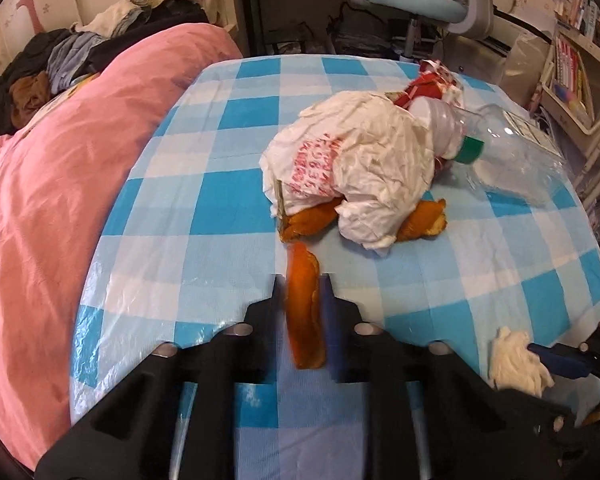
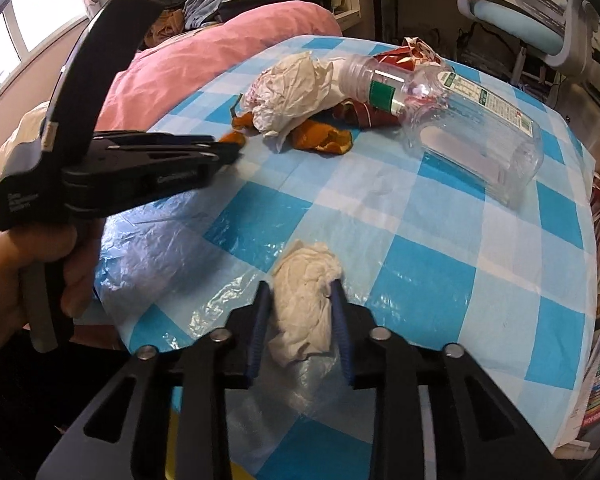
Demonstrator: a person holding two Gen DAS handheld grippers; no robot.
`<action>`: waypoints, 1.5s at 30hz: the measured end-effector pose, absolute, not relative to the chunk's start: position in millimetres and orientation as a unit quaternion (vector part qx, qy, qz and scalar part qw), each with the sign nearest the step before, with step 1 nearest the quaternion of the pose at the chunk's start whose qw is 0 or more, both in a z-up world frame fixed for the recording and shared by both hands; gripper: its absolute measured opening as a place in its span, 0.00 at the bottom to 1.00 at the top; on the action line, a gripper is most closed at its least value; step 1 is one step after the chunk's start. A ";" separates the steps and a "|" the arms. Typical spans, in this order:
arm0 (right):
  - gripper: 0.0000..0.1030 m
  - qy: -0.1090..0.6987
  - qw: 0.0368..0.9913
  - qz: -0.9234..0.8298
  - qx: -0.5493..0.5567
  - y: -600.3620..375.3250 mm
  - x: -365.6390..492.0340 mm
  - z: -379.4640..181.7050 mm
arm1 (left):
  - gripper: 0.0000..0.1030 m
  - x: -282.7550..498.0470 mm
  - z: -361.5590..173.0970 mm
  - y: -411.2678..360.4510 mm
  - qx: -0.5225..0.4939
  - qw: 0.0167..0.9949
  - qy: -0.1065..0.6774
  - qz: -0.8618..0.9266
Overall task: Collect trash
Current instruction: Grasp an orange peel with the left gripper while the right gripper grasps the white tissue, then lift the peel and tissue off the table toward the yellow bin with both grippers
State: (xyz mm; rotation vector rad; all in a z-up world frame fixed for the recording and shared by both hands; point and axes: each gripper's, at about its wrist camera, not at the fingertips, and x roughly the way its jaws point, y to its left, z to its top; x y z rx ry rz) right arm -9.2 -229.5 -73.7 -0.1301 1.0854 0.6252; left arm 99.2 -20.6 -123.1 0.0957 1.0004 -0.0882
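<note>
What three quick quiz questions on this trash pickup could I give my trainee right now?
1. True or false: the left gripper is shut on a strip of orange peel.
2. What does the right gripper hold? A) clear plastic bottle B) wad of white tissue C) red wrapper
3. Fill in: the clear plastic bottle lies on its ____ on the checked tablecloth.

Key: 1 true. 2 B, the wad of white tissue; the red wrapper lies apart in the pile. 3 side.
</note>
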 end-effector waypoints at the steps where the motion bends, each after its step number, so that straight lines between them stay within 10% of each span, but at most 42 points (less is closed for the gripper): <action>1: 0.22 0.507 0.809 0.293 -0.060 -230.0 -10.0 -72.6 | 0.15 97.0 -122.7 -20.3 0.043 0.875 0.480 -0.046; 45: 0.22 0.402 0.853 0.330 0.050 -250.0 -38.7 -17.7 | 0.15 -25.4 -34.7 -22.0 0.027 0.939 0.339 -0.048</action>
